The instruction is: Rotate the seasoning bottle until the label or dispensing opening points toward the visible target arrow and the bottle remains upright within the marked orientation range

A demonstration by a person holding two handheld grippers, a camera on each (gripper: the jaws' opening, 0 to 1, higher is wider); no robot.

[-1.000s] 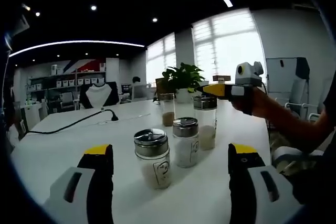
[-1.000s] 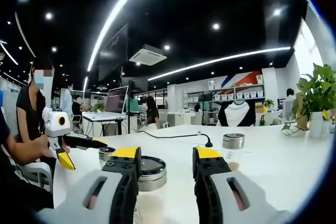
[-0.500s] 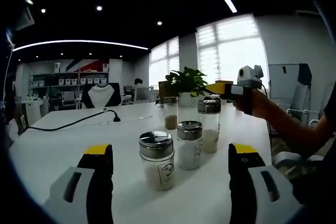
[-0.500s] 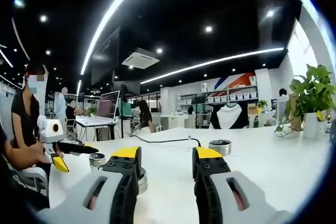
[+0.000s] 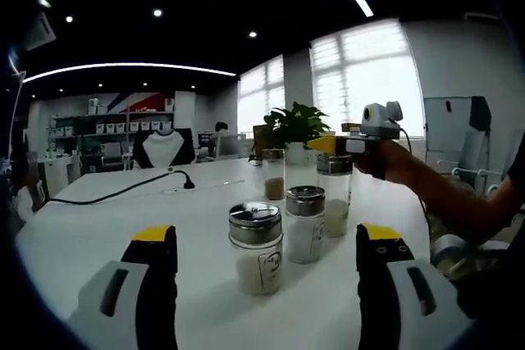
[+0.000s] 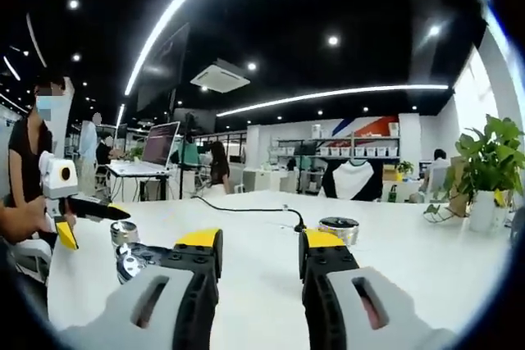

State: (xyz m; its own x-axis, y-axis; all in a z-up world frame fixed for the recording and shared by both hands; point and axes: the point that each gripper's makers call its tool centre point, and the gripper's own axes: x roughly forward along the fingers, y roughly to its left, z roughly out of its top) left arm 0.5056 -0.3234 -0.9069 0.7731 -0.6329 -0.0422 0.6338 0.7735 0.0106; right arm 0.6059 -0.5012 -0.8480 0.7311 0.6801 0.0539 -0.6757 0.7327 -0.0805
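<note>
Left gripper gaped empty; the seasoning bottle stood upright at its twelve o'clock; right gripper was parted, empty. Best closing low, twisting level

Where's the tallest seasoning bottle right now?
In the left gripper view, the tallest seasoning bottle stands right of centre on the white table, behind the middle bottle, directly beneath the right gripper.

No readable text; front seasoning bottle label bears drawn mark, too small to read.
</note>
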